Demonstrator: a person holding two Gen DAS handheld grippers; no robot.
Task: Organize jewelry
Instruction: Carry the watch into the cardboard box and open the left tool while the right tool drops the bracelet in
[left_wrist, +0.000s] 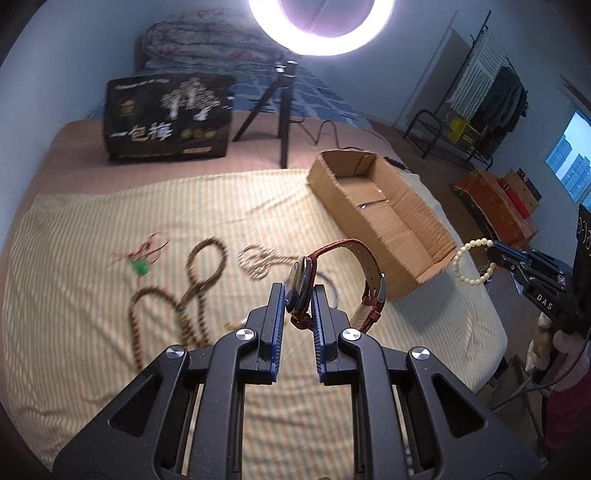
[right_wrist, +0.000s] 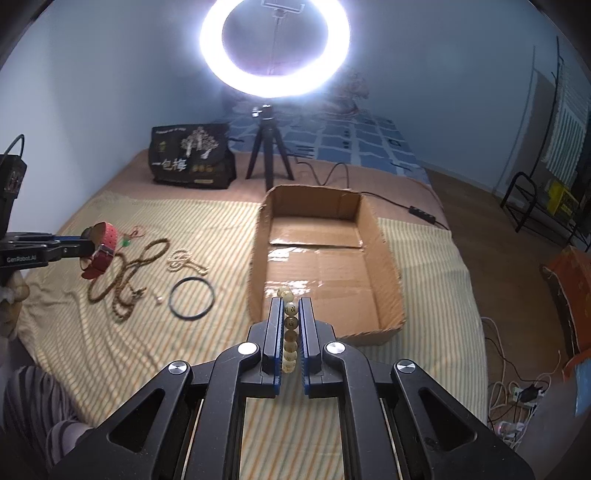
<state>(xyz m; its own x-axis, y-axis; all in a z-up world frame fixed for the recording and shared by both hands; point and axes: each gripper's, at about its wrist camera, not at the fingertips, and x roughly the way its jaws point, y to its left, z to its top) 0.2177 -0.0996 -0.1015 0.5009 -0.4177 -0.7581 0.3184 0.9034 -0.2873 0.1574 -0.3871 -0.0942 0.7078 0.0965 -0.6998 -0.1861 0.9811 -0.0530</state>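
Left wrist view: watch (left_wrist: 301, 286) pinched in left claw (left_wrist: 299, 295), strap hanging right.

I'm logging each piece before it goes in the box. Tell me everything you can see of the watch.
The watch has a dark round case and a red, textured strap with punched holes and a metal buckle. It hangs clear of the striped cloth, pinched edge-on by its case between the left tongs. The strap arches up and right, then droops with the buckle end dangling free. Nothing else touches it. Its dial cannot be read.

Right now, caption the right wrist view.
Right hand-held gripper clamps a cream beaded bracelet before an empty brown cardboard box.
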